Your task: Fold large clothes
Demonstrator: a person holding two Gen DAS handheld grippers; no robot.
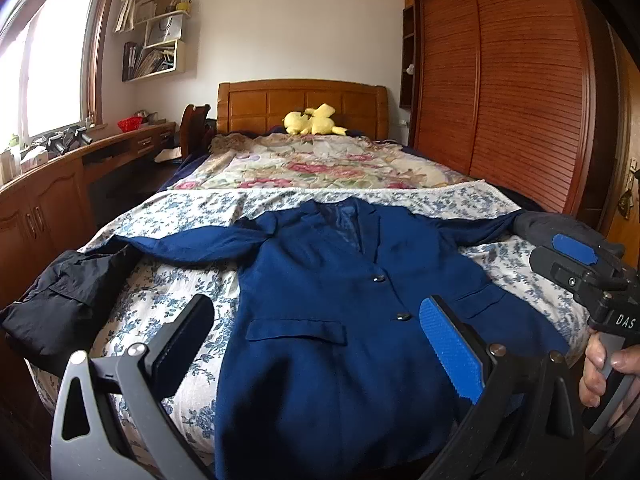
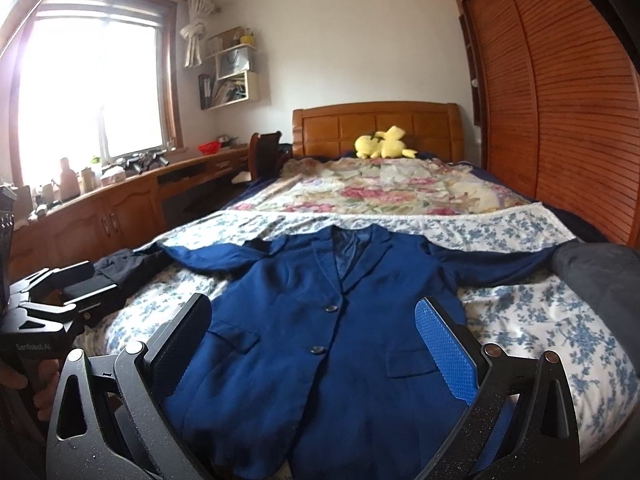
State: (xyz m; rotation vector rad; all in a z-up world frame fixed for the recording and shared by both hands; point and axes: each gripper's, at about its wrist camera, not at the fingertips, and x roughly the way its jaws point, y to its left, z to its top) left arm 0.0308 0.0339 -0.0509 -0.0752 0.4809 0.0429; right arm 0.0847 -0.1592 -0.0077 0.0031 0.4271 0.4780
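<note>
We see the blazer as matt navy woven cloth, with small glossy dark buttons and a slightly shiny lining at the collar. Under it the sheet looks like soft crinkled cotton, blue floral print, matt. Black garment at the bed's left edge: thin cloth, creased, faint sheen. Left gripper: matt black plastic fingers, a blue rubbery pad with fine ribbing, bright metal pins. Right gripper: same matt plastic, its blue pad dotted. Headboard and slatted wardrobe: varnished wood, semi-gloss. Yellow plush toy looks fuzzy.
</note>
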